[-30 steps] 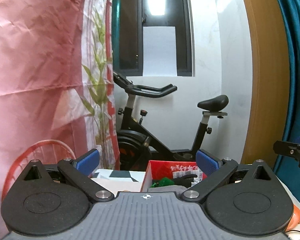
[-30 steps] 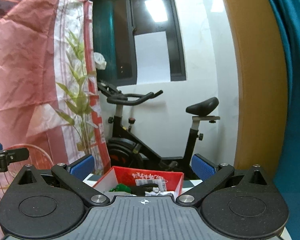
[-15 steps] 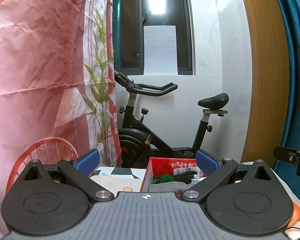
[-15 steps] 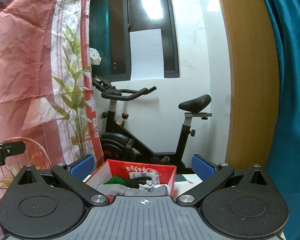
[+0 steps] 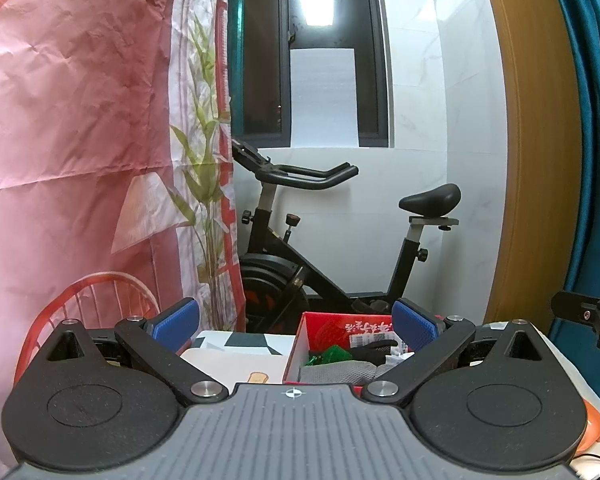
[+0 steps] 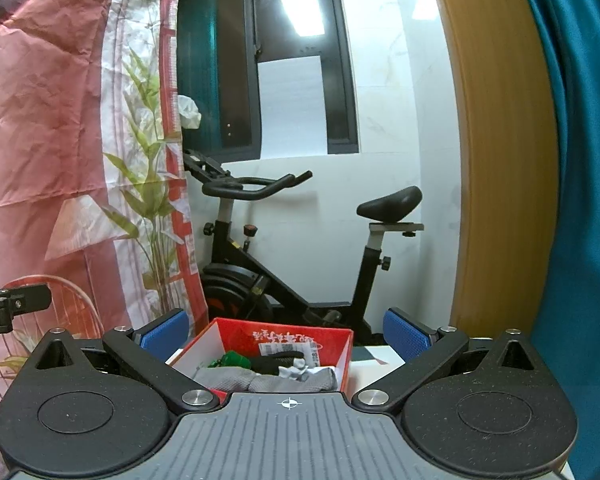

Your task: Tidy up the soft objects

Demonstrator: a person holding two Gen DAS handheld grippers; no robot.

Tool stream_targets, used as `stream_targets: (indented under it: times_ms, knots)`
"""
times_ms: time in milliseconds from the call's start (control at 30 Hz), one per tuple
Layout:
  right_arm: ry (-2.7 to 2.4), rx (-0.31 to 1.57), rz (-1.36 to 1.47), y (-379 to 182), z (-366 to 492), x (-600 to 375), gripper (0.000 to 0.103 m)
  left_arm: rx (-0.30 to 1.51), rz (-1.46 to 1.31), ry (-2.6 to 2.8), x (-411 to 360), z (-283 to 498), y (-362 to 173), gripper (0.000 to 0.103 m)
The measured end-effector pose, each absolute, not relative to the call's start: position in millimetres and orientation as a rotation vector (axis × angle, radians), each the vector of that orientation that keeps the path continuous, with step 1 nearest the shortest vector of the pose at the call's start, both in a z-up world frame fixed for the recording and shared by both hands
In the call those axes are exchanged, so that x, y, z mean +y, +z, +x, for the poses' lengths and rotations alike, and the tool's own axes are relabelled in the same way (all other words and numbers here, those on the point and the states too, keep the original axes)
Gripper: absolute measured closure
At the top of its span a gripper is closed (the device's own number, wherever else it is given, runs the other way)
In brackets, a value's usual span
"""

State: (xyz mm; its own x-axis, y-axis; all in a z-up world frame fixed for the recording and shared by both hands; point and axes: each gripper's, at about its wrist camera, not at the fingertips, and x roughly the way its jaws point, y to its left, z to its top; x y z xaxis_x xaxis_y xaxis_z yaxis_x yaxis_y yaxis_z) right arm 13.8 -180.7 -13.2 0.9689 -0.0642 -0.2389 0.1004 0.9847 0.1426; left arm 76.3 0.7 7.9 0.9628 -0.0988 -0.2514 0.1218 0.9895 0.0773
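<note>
A red box (image 6: pixel 284 334) (image 5: pixel 340 322) stands on a white table, ahead of both grippers. Inside lie a grey cloth (image 6: pixel 260 380) (image 5: pixel 336 372), a green item (image 6: pixel 232 360) (image 5: pixel 332 352), a black item (image 6: pixel 276 362) and white scraps. My left gripper (image 5: pixel 296 324) is open and empty, with the box just right of its centre. My right gripper (image 6: pixel 286 330) is open and empty, held above the near side of the box. The right gripper's tip (image 5: pixel 580 310) shows at the right edge of the left wrist view.
A black exercise bike (image 6: pixel 292 248) stands behind the table against a white wall. A pink patterned curtain (image 5: pixel 80 120) hangs left, with a red wire chair back (image 5: pixel 96 300) below it. A wooden frame (image 6: pixel 500 160) and teal curtain (image 6: pixel 580 200) are on the right. An orange object (image 5: pixel 592 424) lies at the table's right.
Both views have tilted down slightly and drawn nearer, so more of the box, its contents and the table show. Both grippers stayed open.
</note>
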Motion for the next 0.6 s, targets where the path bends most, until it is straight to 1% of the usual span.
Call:
stream_targets:
  times_ms: [600]
  knots:
    - [-0.087, 0.235, 0.153, -13.8, 13.1, -181.1, 0.000, 0.256, 0.090, -0.106, 1.6, 76.2, 8.5, 0.000]
